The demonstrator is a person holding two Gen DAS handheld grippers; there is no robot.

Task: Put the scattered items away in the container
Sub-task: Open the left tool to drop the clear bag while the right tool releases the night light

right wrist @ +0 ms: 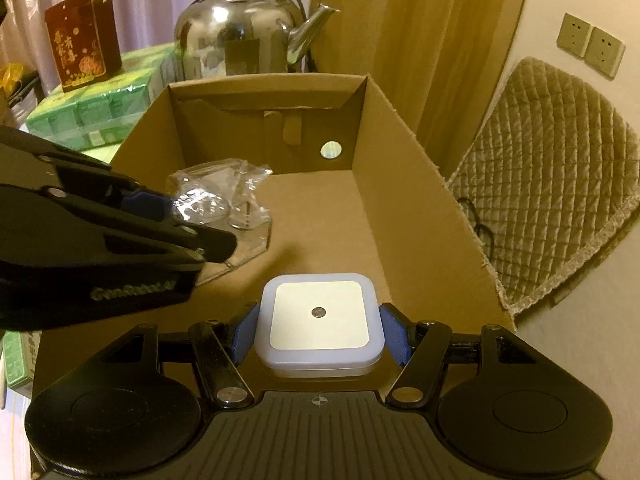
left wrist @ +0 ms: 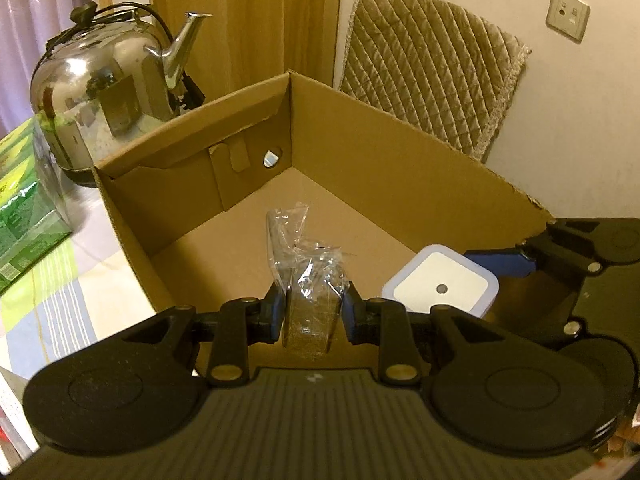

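White night light [right wrist: 319, 318] between tool [right wrist: 319, 334] pads

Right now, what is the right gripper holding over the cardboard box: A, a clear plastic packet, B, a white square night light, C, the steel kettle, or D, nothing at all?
B: the right gripper has its blue fingers against both sides of the white square night light above the cardboard box; the clear plastic packet is in the left gripper.

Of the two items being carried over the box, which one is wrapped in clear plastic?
The one in the left gripper: a plastic-wrapped item, crinkled and see-through. The right gripper holds a bare white square night light over the cardboard box.
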